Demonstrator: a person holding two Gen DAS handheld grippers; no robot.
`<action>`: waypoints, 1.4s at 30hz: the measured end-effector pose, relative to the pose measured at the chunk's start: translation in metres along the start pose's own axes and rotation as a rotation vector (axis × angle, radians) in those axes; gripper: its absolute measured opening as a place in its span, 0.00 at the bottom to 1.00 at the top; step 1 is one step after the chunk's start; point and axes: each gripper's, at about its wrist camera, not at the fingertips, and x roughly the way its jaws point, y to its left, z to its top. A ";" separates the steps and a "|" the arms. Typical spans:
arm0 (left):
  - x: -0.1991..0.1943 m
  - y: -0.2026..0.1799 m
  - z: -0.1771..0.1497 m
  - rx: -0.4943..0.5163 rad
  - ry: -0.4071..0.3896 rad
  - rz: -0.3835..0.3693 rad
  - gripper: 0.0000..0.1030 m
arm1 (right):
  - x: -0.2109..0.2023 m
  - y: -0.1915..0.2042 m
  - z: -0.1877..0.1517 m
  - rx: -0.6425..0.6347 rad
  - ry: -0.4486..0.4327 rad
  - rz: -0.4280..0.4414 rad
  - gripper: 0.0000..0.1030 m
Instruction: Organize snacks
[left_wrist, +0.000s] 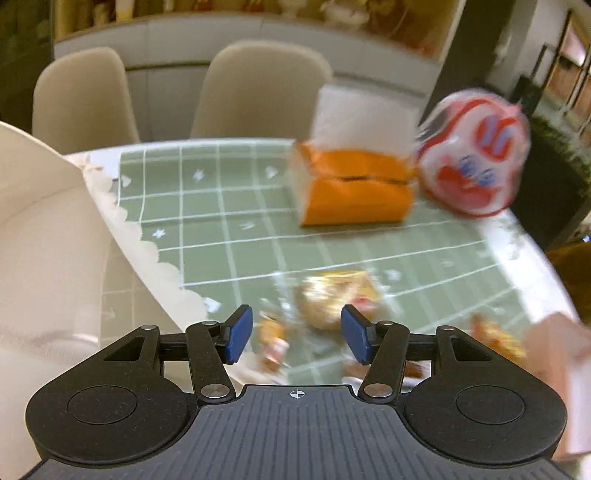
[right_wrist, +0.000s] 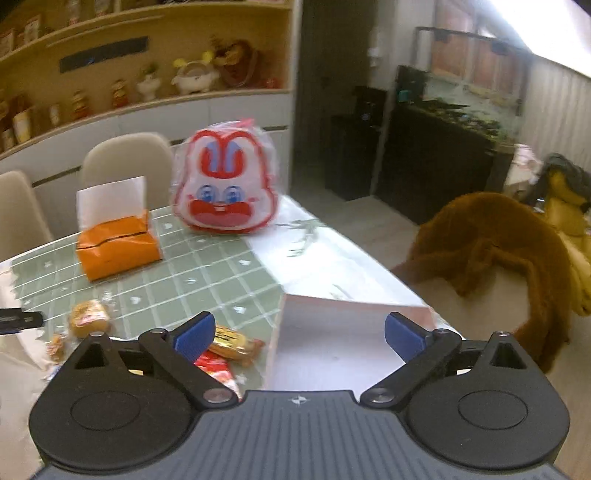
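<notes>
Snacks blurred in left view; both tools apart, empty.

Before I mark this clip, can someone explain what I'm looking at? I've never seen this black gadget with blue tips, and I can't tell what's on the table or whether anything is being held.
No robot here: a person holds a two-finger gripper in each hand, each with a fisheye camera looking along its blue pads. One picture is from the left gripper, the other from the right gripper. Both stand open and hold nothing.

On the table, covered by a green checked cloth, are an orange tissue box and a rabbit-face bag at the far side. Nearer lie small wrapped snacks: a round bun-like one, a yellow bar and a red packet. An open white box, seemingly empty, sits under the right gripper. The left view is blurred, so its details are unclear.
</notes>
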 end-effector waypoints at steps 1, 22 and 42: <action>0.010 0.002 0.003 0.017 0.023 0.012 0.58 | 0.004 0.004 0.002 -0.025 0.010 0.015 0.96; -0.023 -0.008 -0.075 0.014 0.100 -0.213 0.23 | 0.174 0.178 0.024 -0.020 0.376 0.329 0.96; -0.054 -0.001 -0.095 -0.059 0.082 -0.333 0.23 | 0.151 0.188 0.031 -0.157 0.392 0.386 0.01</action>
